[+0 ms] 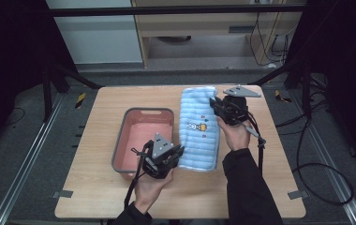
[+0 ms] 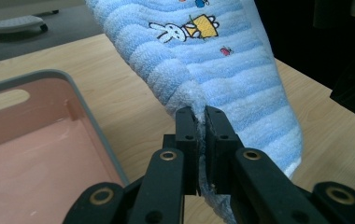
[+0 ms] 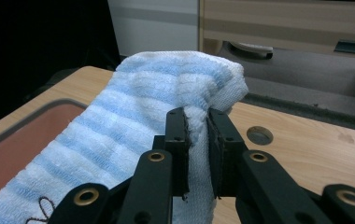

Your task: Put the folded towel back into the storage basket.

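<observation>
A blue and white striped towel (image 1: pixel 198 131) with a small rabbit picture lies folded lengthwise on the wooden table (image 1: pixel 101 108), right of the basin. My left gripper (image 1: pixel 178 157) is shut on the towel's near left corner (image 2: pixel 199 112), which bunches between the jaws. At the far end, my right gripper (image 1: pixel 216 105) is shut on the towel's right edge (image 3: pixel 196 119), lifting a fold of cloth. A pink basin (image 1: pixel 131 161) with a grey rim sits left of the towel, nothing inside it.
The basin's rim (image 2: pixel 91 121) lies just left of my left gripper. A round hole (image 3: pixel 259 135) marks the tabletop past my right gripper. Black frame rails and cables surround the table, and a cabinet stands beyond its far edge.
</observation>
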Tool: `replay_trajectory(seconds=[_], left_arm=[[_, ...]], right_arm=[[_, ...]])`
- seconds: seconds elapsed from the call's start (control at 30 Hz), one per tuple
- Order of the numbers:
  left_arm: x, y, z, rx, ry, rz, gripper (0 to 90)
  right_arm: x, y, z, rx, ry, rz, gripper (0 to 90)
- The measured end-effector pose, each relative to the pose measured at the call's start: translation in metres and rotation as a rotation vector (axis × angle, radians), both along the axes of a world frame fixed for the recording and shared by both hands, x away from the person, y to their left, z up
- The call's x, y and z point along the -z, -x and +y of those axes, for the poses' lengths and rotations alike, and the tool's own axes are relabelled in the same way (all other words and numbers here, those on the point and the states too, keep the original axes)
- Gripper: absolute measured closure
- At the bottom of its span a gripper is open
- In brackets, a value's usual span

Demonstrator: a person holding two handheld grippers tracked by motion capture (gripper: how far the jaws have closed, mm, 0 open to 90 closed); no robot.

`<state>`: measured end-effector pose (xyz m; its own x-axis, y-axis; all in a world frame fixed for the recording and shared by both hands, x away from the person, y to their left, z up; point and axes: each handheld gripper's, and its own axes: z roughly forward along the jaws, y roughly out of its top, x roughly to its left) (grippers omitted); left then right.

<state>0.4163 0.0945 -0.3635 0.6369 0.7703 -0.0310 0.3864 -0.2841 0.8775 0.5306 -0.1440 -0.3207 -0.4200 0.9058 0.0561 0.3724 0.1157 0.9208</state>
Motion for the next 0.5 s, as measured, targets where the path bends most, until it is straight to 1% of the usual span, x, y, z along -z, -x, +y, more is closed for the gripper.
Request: replay_trajectory(seconds=[0.03, 0.1, 0.17, 0.2, 0.23, 0.4, 0.43, 0.47, 0.5], left_arm=[[-0.002, 0.000, 0.005, -0.003, 0.000, -0.004, 85.1], [-0.006, 0.001, 0.012, -0.013, 0.001, -0.010, 85.1], [-0.009, 0.001, 0.021, -0.022, -0.003, -0.017, 85.1], [-0.011, 0.002, 0.025, -0.030, -0.001, -0.021, 85.1], [-0.012, 0.002, 0.029, -0.035, -0.001, -0.021, 85.1], [-0.015, 0.001, 0.045, -0.058, 0.011, -0.025, 85.1], [-0.015, 0.000, 0.048, -0.061, 0.010, -0.026, 85.1], [-0.016, 0.000, 0.051, -0.067, 0.014, -0.029, 85.1], [-0.016, 0.000, 0.054, -0.070, 0.016, -0.030, 85.1]], right_arm=[[-0.004, 0.000, 0.007, -0.008, -0.003, -0.010, 79.7], [-0.005, -0.001, 0.010, -0.010, -0.001, -0.011, 79.7], [-0.006, -0.002, 0.016, -0.017, -0.001, -0.017, 79.7], [-0.007, -0.003, 0.022, -0.023, -0.001, -0.016, 79.7], [-0.007, -0.003, 0.022, -0.023, -0.001, -0.016, 79.7], [-0.006, -0.007, 0.040, -0.035, -0.012, -0.017, 79.8], [-0.006, -0.009, 0.049, -0.041, -0.010, -0.019, 79.8], [-0.006, -0.009, 0.049, -0.041, -0.010, -0.019, 79.8], [-0.007, -0.010, 0.053, -0.044, -0.013, -0.021, 79.8]])
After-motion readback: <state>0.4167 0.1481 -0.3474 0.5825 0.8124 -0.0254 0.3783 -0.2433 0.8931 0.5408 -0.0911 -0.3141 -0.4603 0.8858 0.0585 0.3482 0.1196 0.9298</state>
